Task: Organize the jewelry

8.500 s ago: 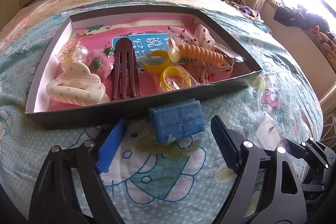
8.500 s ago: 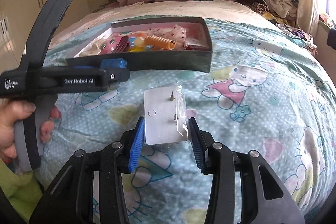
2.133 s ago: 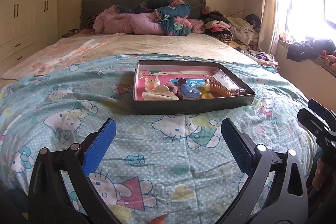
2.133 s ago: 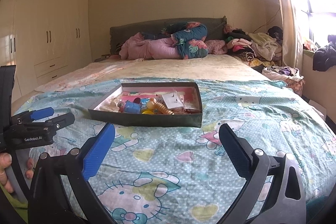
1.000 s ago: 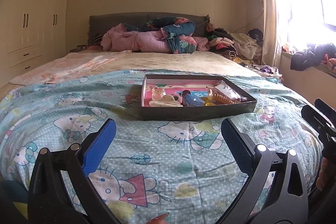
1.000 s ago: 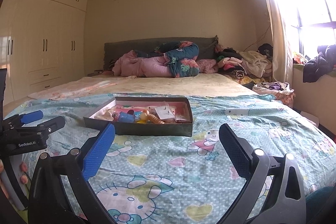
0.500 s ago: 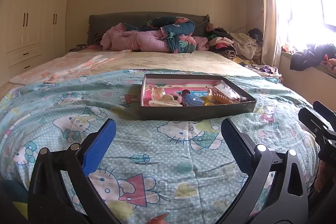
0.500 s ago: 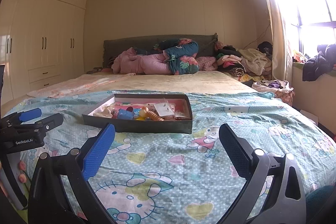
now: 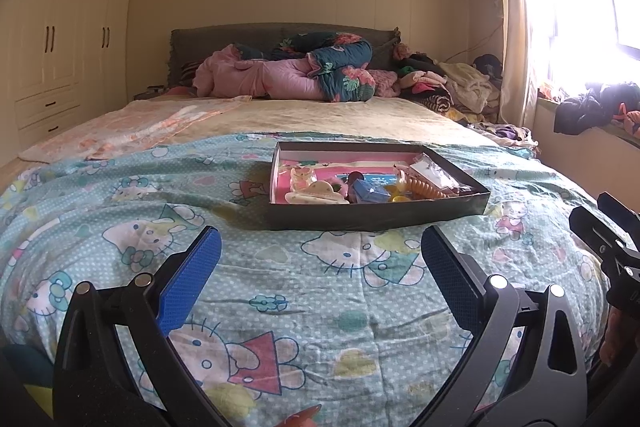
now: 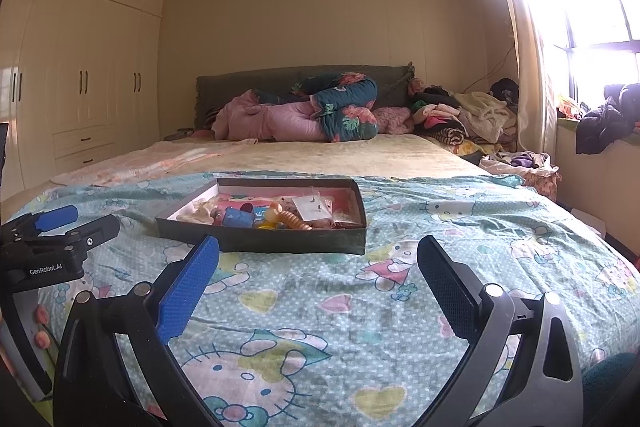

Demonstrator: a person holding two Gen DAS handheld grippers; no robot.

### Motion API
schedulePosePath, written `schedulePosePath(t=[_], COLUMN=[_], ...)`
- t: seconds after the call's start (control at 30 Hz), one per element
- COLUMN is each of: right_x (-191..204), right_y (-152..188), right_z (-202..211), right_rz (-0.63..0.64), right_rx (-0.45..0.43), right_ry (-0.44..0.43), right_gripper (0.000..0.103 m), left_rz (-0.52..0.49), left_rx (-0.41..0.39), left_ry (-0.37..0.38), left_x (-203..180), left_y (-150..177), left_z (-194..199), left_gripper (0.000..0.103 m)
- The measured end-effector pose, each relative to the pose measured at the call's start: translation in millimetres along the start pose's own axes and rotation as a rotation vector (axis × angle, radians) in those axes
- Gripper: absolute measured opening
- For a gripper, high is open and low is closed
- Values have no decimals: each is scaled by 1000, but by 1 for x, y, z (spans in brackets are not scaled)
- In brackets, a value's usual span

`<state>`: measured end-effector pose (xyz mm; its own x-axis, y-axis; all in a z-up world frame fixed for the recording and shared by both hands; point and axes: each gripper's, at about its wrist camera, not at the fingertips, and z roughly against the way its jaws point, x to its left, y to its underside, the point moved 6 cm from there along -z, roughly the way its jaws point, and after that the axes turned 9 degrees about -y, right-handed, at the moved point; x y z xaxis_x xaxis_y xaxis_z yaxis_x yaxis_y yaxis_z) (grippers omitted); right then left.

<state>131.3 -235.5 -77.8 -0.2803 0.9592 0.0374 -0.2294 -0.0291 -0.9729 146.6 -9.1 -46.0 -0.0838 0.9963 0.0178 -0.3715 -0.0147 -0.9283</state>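
Both claws are hanging spread and empty over the Hello Kitty bedsheet (image 9: 320,299), well apart from the dark tray (image 9: 376,217), likely because nothing loose is lying on the sheet. Left gripper (image 9: 320,267), right gripper (image 10: 318,269): neither is pinching anything. The jewelry is sitting inside the tray: blue box (image 9: 370,191), cream hair claw (image 9: 316,193), orange spiral tie (image 9: 426,190). Only the right view is showing the earring card (image 10: 314,207) face-on
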Motion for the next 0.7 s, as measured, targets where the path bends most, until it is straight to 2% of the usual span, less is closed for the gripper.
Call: schedulePosePath(t=[0.7], right_x=[0], right_y=[-1], right_z=[-1], right_rz=[1], right_rx=[1], right_ry=[3], right_gripper=[97], left_rz=[1], left_rx=[-2], left_ry=[-4], left_x=[2], left_y=[-1], left_z=[1], left_gripper=[92])
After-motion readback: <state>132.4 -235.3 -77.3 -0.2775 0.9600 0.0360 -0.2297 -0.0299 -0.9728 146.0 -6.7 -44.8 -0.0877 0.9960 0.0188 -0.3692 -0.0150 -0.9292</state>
